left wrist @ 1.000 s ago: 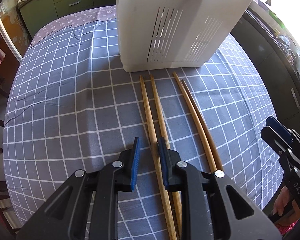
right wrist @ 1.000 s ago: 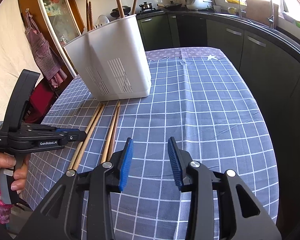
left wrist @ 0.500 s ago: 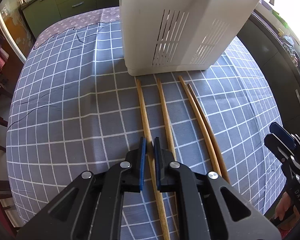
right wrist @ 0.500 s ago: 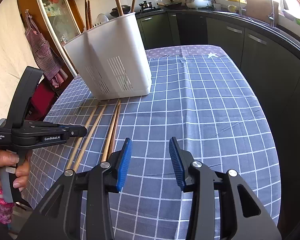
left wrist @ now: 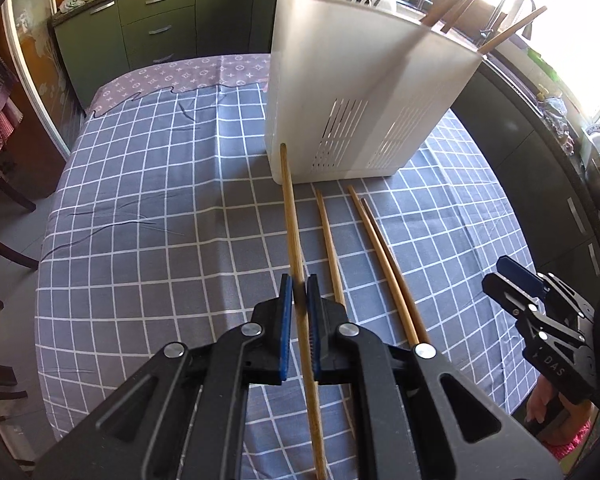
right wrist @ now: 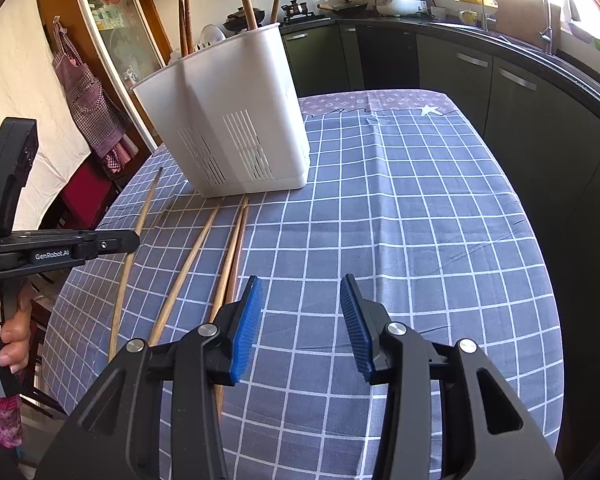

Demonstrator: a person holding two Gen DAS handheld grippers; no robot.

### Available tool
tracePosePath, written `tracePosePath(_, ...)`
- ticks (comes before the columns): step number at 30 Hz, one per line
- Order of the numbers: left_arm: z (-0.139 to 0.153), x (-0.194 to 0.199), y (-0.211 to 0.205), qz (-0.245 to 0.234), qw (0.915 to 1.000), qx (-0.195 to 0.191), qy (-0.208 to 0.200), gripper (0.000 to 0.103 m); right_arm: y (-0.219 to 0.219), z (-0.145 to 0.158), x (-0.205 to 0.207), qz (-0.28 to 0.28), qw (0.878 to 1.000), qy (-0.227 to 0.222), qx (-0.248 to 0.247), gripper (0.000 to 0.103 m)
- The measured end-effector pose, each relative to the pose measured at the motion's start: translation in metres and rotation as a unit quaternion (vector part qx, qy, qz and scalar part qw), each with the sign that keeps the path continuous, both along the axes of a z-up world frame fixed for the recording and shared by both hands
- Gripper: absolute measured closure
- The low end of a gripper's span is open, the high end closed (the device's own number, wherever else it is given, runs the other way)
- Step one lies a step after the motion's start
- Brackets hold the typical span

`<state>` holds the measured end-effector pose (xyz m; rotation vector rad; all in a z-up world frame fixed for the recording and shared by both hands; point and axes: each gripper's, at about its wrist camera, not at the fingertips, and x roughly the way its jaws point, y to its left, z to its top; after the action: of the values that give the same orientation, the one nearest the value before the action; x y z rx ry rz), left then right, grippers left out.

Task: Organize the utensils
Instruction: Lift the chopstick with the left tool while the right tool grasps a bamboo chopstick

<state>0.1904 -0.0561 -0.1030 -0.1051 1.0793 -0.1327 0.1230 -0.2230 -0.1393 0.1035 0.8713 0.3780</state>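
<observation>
A long wooden chopstick (left wrist: pixel 296 248) is pinched between the blue pads of the left gripper (left wrist: pixel 300 312), whose jaws are nearly closed on it. Its far tip is raised off the cloth and points at the base of a white slotted utensil holder (left wrist: pixel 364 92). The side of this gripper reads "GenRobot.AI" in the right wrist view. Three more chopsticks (left wrist: pixel 384 256) lie flat on the tablecloth (left wrist: pixel 148 208) just to the right of the held one, their far ends near the holder's foot. Wooden handles (right wrist: pixel 246 0) and other utensils stand upright inside the holder.

The right gripper (right wrist: pixel 300 320) hangs over the cloth with its blue pads spread wide, holding nothing. Seen from the left wrist, its body bears the letters "DAS".

The cloth is grey-blue with a white grid, and a mauve patterned cloth (left wrist: pixel 204 76) shows at its far end. Dark green kitchen cabinets (left wrist: pixel 152 28), a sink tap (right wrist: pixel 556 4), a rice cooker (right wrist: pixel 404 0) and a checked apron (right wrist: pixel 84 92) surround the table.
</observation>
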Motion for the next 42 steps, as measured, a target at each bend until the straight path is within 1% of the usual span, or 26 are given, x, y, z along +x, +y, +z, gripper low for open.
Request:
tracePosePath(5,0.027,-0.017,0.001,-0.004,0.9993,-0.001,-0.038,0.096,0.003,0.000,-0.002,0.003,1.000,0.002,-0.001,0.061)
tracePosePath(12,0.059,-0.033,0.002,-0.009,0.9962,0.000,-0.086,0.096,0.007,-0.001,-0.002,0.009,1.000,0.004,-0.003,0.060)
tracePosePath(20,0.081,-0.048,0.005,-0.007,0.9919,0.005,-0.127,0.096,0.012,-0.005,0.005,0.019,1.000,0.013,-0.006,0.060)
tracePosePath(23,0.083,-0.051,0.003,-0.008,0.9911,0.008,-0.133,0.096,0.017,-0.011,0.013,0.028,0.999,0.020,-0.012,0.060)
tracePosePath(29,0.083,-0.052,0.002,-0.010,0.9906,0.011,-0.136,0.096,0.043,-0.025,0.028,0.054,0.997,0.027,-0.049,0.060)
tracePosePath(33,0.084,-0.053,0.001,-0.012,0.9905,0.011,-0.136,0.096,0.056,-0.026,0.034,0.062,0.996,0.022,-0.055,0.060)
tracePosePath(42,0.085,-0.057,0.002,-0.021,0.9901,0.010,-0.138,0.096,0.076,-0.029,0.040,0.069,0.993,0.021,-0.092,0.060)
